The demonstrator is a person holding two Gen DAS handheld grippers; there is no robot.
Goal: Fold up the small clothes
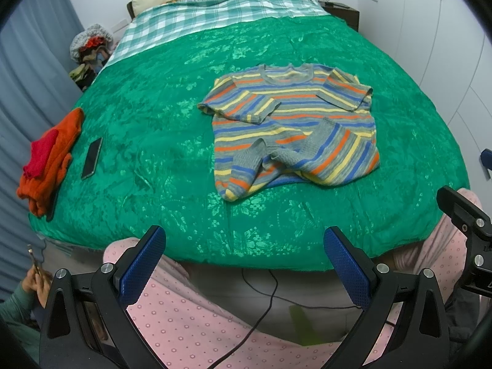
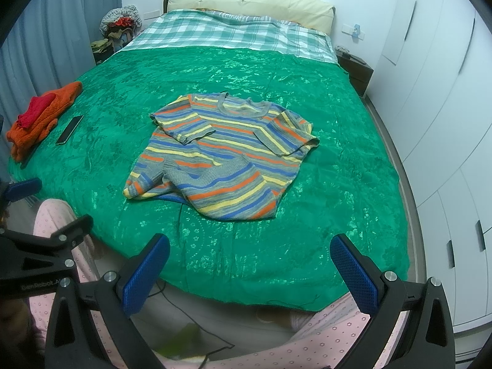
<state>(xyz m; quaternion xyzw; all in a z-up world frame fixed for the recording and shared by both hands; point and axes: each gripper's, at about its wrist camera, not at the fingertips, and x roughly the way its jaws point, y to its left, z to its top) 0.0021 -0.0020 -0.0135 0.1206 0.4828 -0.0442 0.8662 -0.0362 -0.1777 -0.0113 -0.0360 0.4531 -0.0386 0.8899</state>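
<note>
Holding my left gripper (image 1: 244,261) and right gripper (image 2: 249,269) spread wide and empty — the striped sweater (image 1: 292,129) lies ahead of both on the green bedspread (image 1: 153,123), hem rumpled.

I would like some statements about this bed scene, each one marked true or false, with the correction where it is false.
1. The striped shirt lies on the green bedspread with both sleeves folded inward over the body. True.
2. The left tool is shut on the shirt's hem. False: its jaws stand wide apart, short of the bed edge, touching no cloth.
3. A phone lies on the bedspread between the orange garment and the shirt. True.
4. The right tool is open and holds nothing. True.
5. The shirt's bottom hem lies flat and straight. False: the lower part is turned up and rumpled.
6. The red cloth lies on top of the phone. False: it lies on the orange garment.
</note>
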